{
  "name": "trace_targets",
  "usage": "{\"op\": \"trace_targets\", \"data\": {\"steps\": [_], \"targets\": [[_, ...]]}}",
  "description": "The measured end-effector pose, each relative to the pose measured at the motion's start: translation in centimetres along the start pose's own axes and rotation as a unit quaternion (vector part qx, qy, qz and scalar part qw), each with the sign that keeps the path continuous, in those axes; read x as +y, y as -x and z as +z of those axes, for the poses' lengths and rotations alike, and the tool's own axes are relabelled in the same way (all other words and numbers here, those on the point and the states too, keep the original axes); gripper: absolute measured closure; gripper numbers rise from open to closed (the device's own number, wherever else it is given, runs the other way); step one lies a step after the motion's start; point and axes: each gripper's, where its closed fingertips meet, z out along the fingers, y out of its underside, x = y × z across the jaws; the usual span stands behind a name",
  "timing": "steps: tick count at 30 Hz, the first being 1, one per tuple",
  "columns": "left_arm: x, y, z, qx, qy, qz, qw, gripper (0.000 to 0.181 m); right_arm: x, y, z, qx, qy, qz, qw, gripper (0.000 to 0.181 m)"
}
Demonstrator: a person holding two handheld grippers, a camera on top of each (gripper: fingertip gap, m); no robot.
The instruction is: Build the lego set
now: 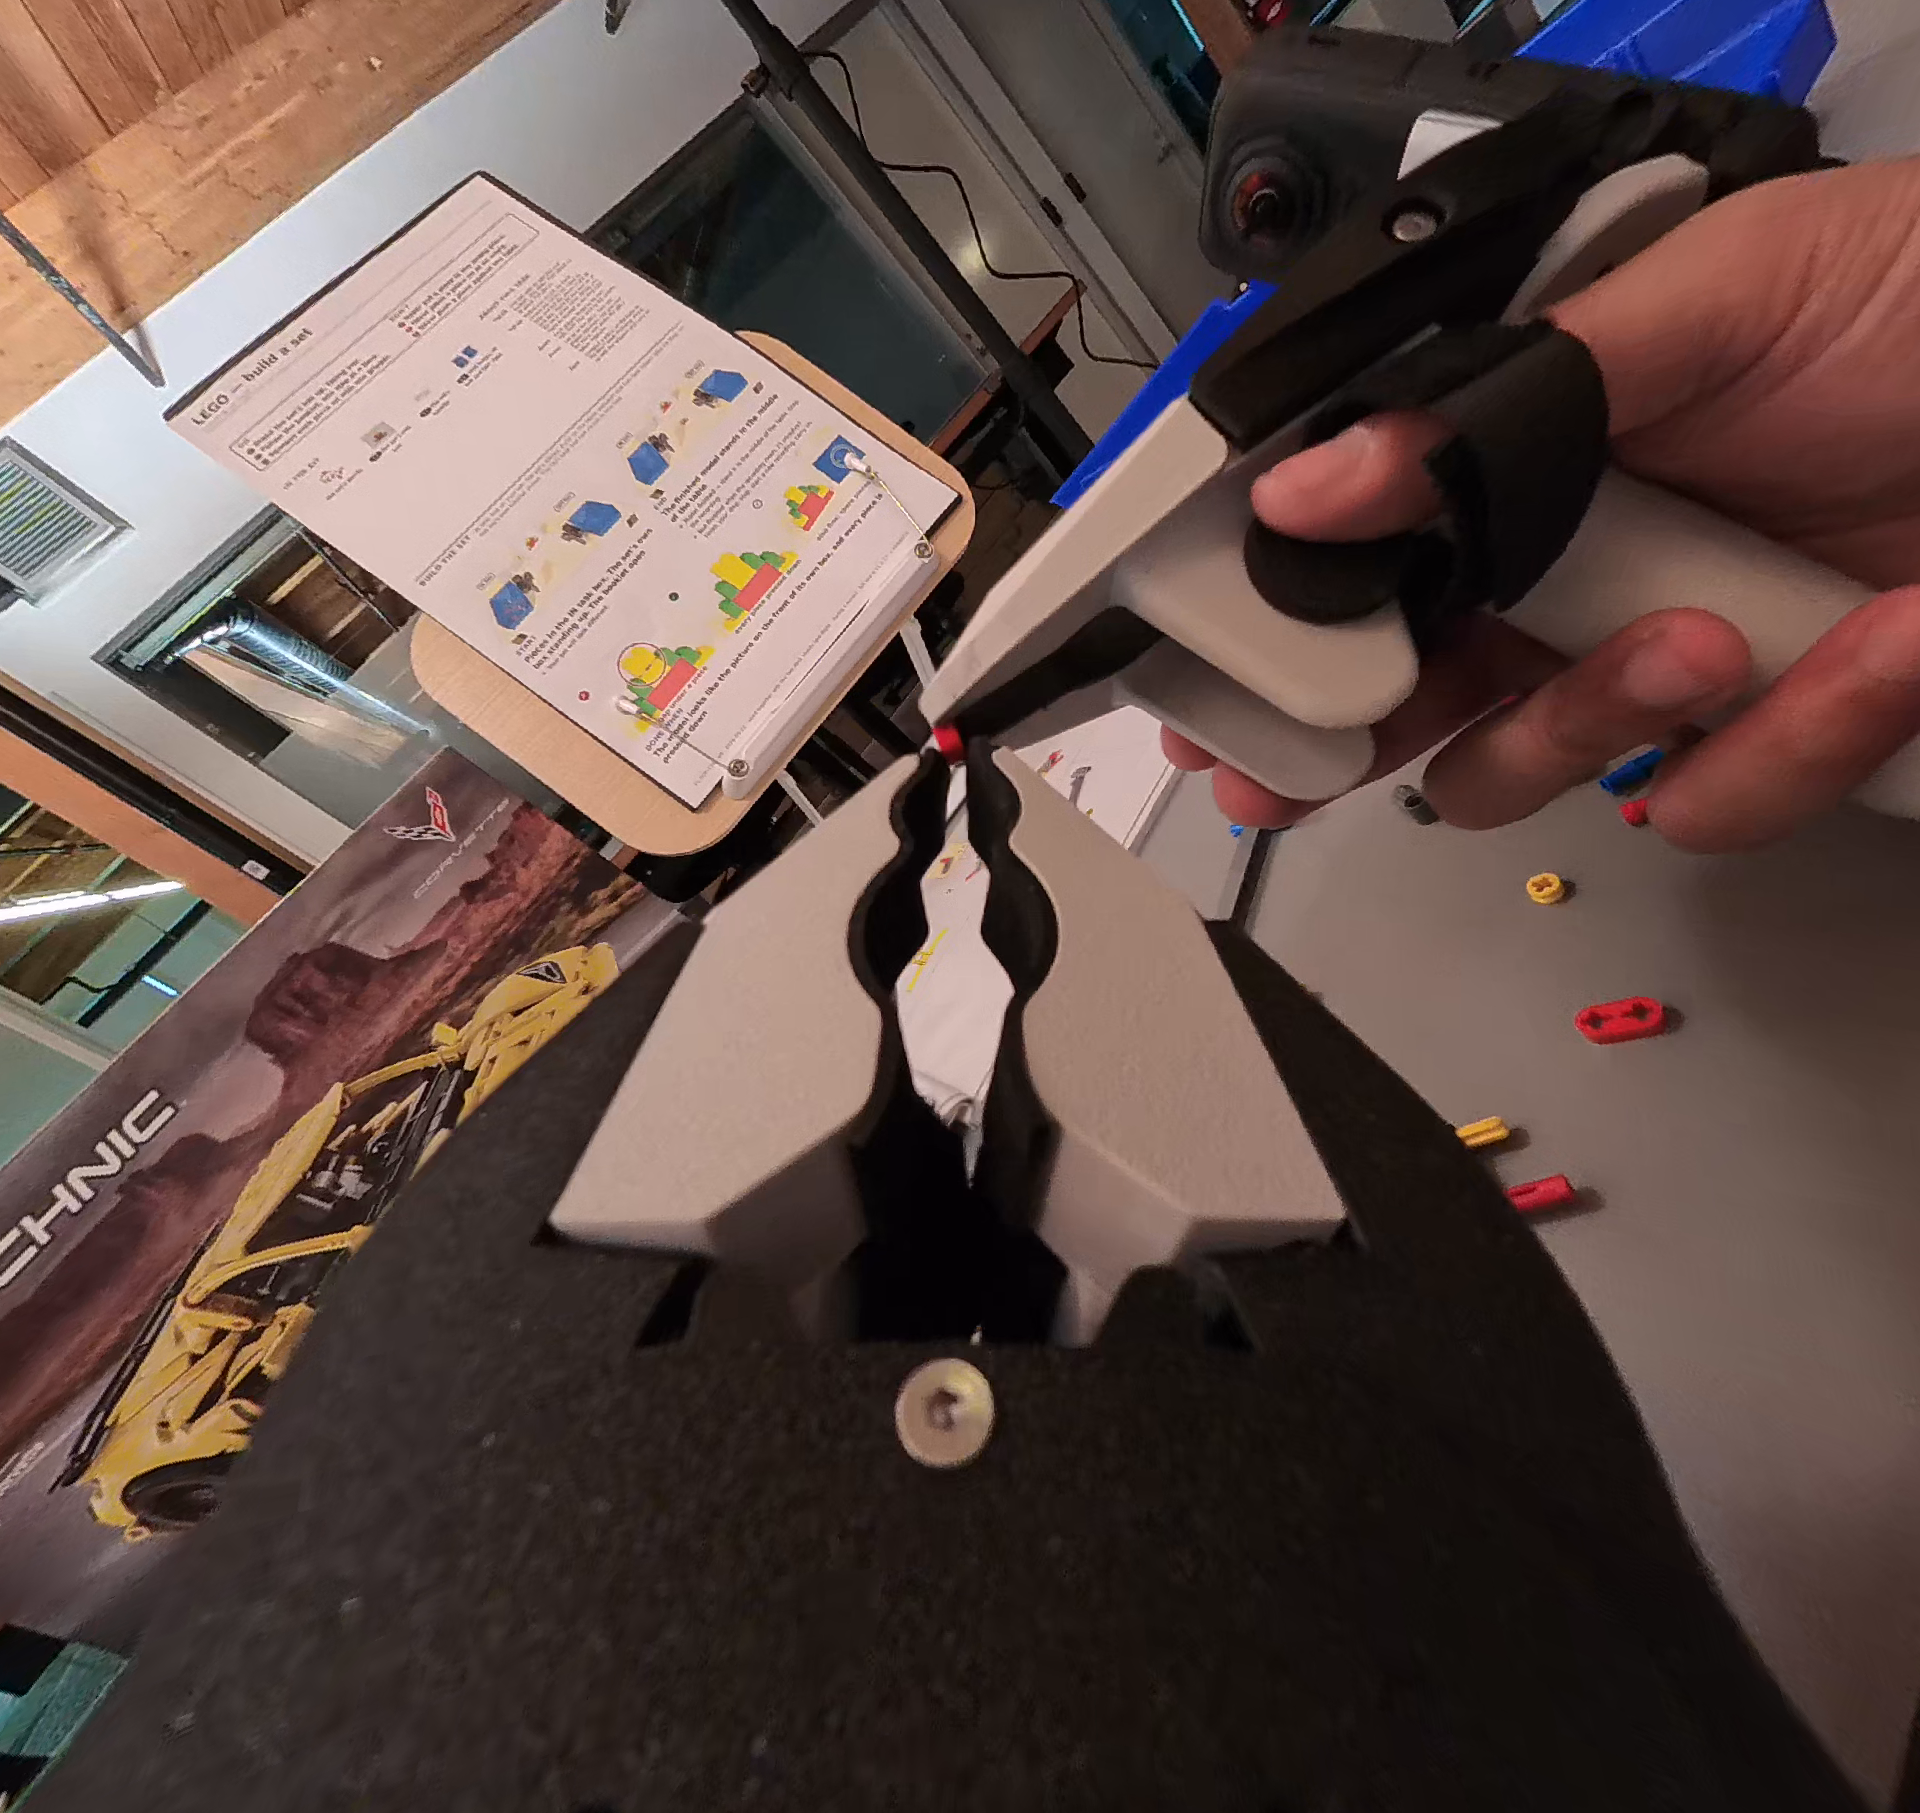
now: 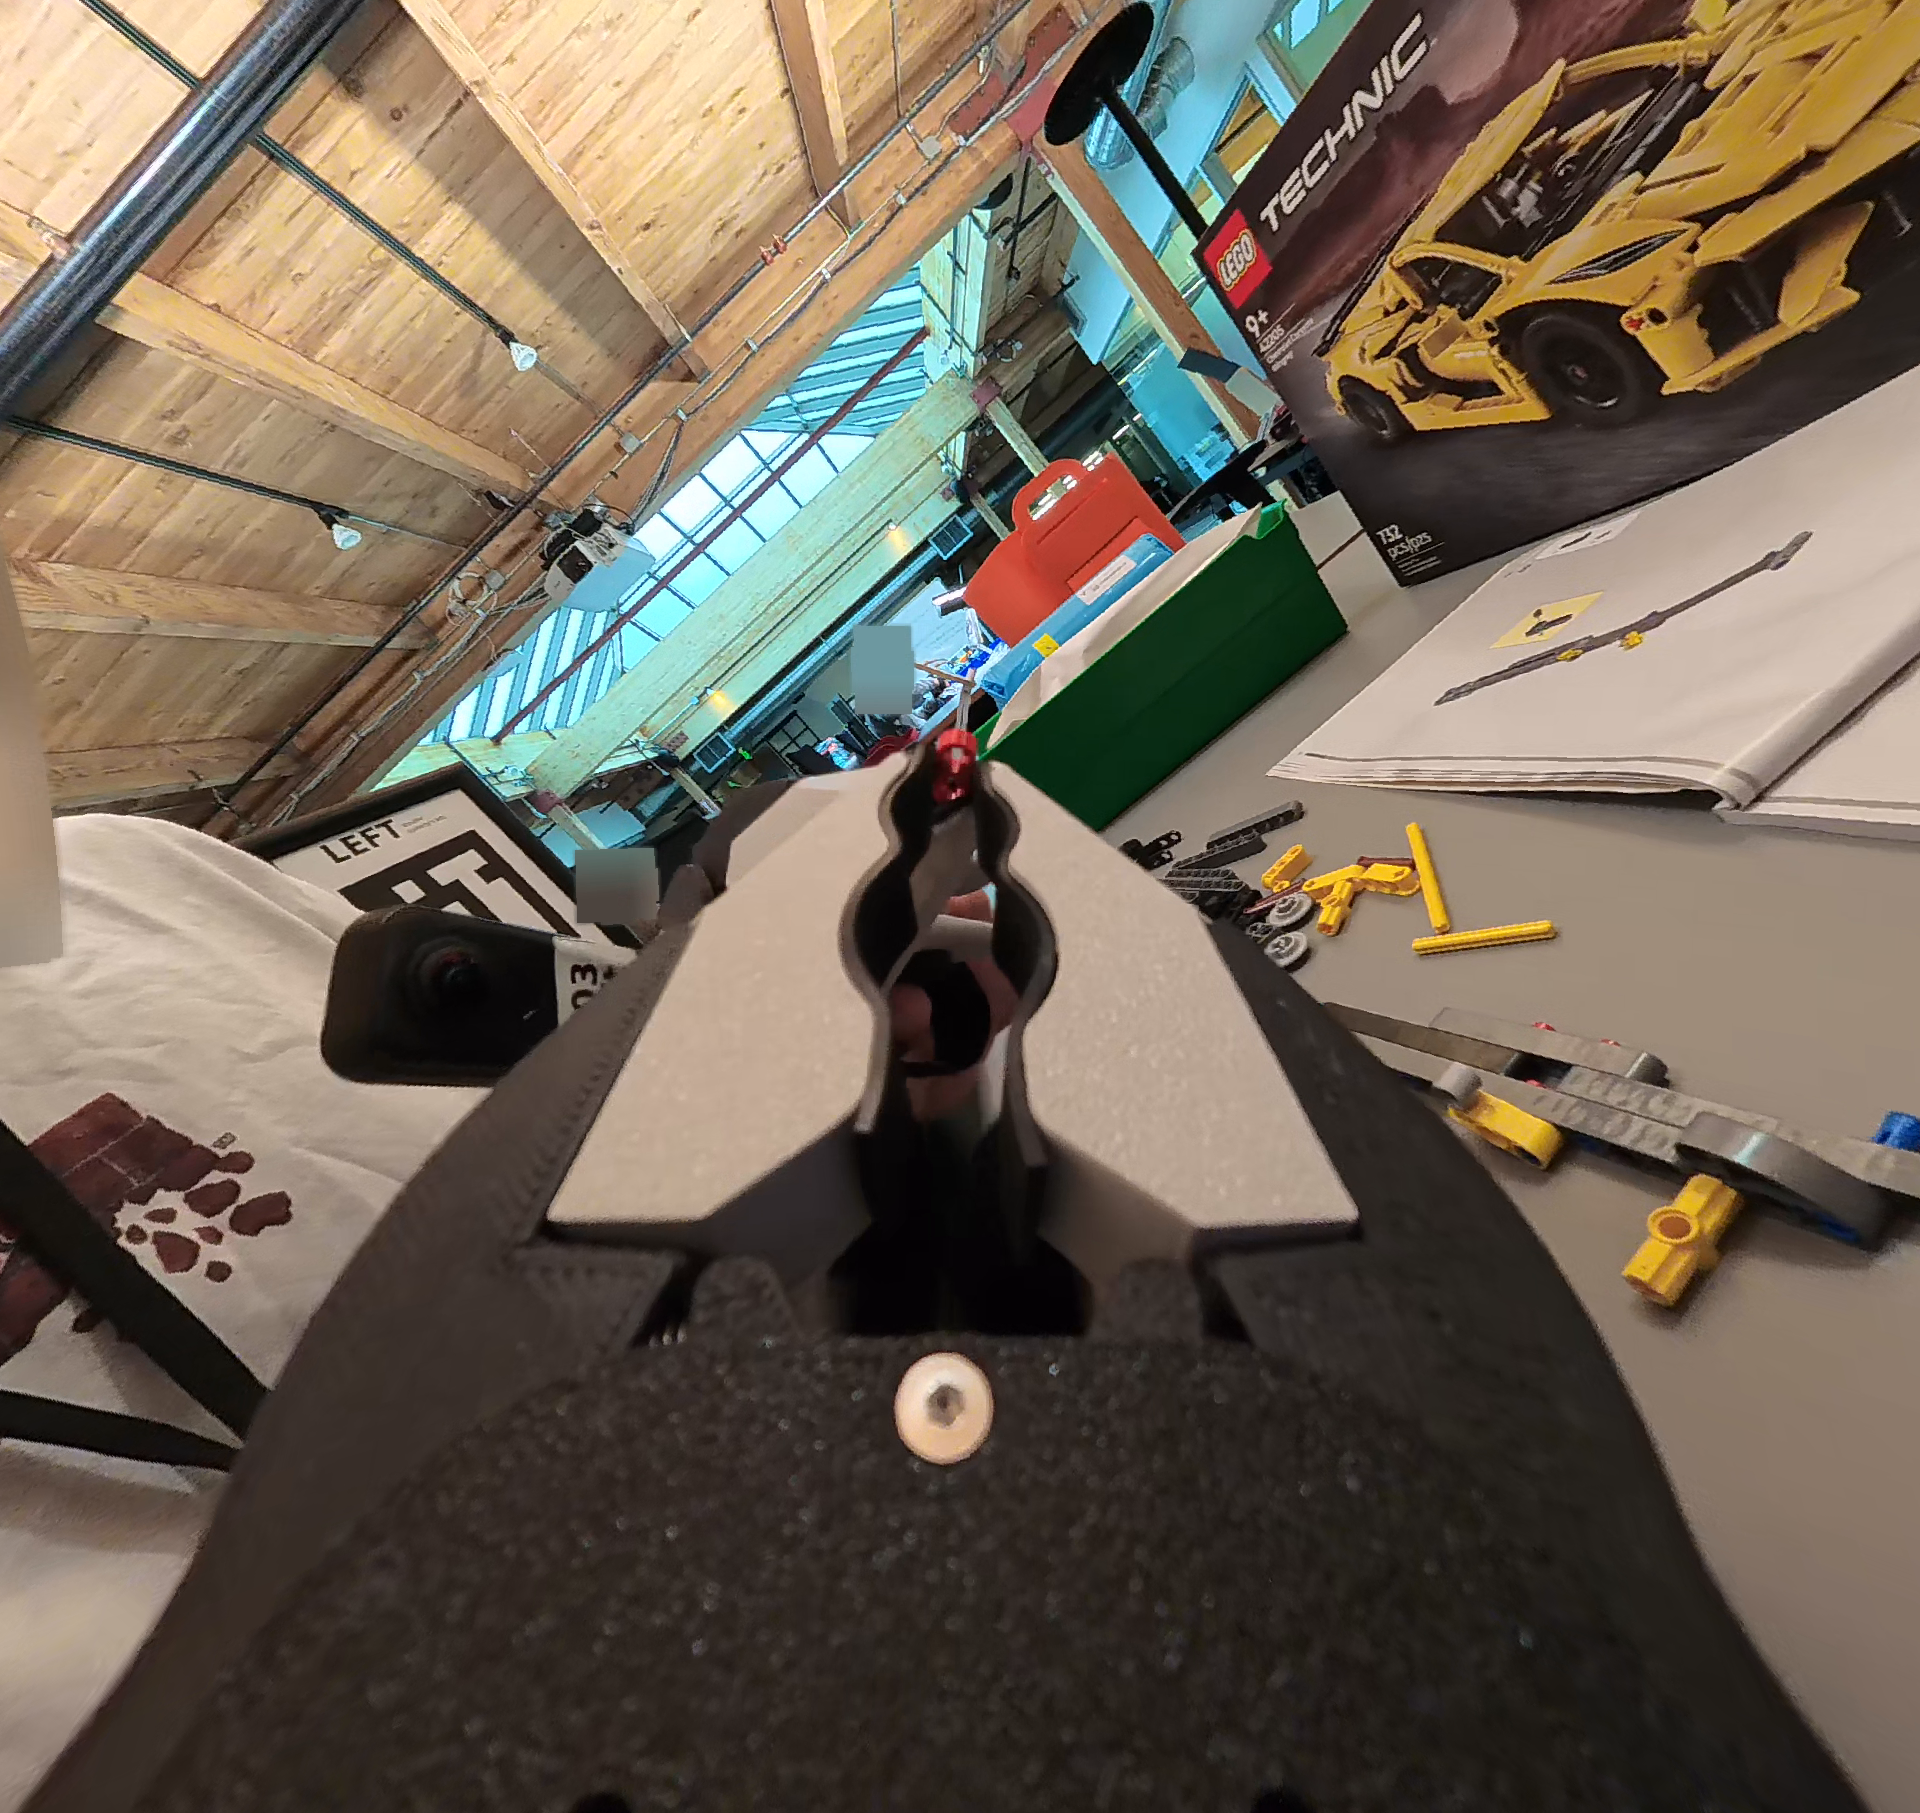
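Observation:
My right gripper (image 2: 951, 766) is shut on a small red pin (image 2: 953, 764), held up in the air at its fingertips. In the left wrist view the right gripper (image 1: 940, 724) comes in from the right in a person's hand (image 1: 1787, 475), with the red pin (image 1: 948, 741) at its tip. My left gripper (image 1: 951, 771) points tip to tip at it. Its fingers stand a narrow gap apart right at the pin, and I cannot tell if they grip it. A long grey beam assembly (image 2: 1662, 1109) with yellow and blue connectors lies on the grey table (image 2: 1558, 1503).
Loose pieces lie on the table: a red two-hole piece (image 1: 1619, 1020), a yellow bush (image 1: 1546, 888), a yellow pin (image 1: 1483, 1131), another red pin (image 1: 1540, 1192), and a pile of parts (image 2: 1320, 890). The set's box (image 2: 1610, 205), an open booklet (image 2: 1662, 683), a green bin (image 2: 1174, 662) and an instruction stand (image 1: 582, 475) ring the area. My left and right fingertips are right by each other.

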Motion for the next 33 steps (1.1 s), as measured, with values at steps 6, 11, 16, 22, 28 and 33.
{"op": "trace_targets", "data": {"steps": [6, 11, 16, 22, 28, 33], "targets": [[0.8, -1.3, -0.4, 0.094, 0.008, -0.073, 0.993, 0.156, -0.5, -0.7, -1.0, 0.032, 0.001, -0.038, 0.999, 0.176], [4.5, -5.7, -3.7, 0.405, 0.084, -0.121, 0.902, 0.148, -0.5, -2.5, -2.6, 0.108, 0.028, -0.111, 0.988, 0.176], [8.4, -8.4, -4.7, 0.581, 0.147, -0.017, 0.800, 0.144, -1.0, -2.1, -2.7, 0.100, 0.016, -0.116, 0.988, 0.175], [9.0, -10.6, -3.7, 0.654, 0.157, 0.023, 0.739, 0.135, -2.5, -1.9, -4.2, 0.093, -0.026, -0.098, 0.990, 0.175], [8.9, -11.7, -2.6, 0.645, 0.179, 0.002, 0.743, 0.161, -3.3, -1.8, -5.0, 0.087, -0.043, -0.096, 0.991, 0.176], [7.2, -9.7, -2.4, 0.544, 0.145, -0.016, 0.826, 0.161, -2.4, -1.8, -5.2, 0.089, -0.016, -0.099, 0.991, 0.176]]}}
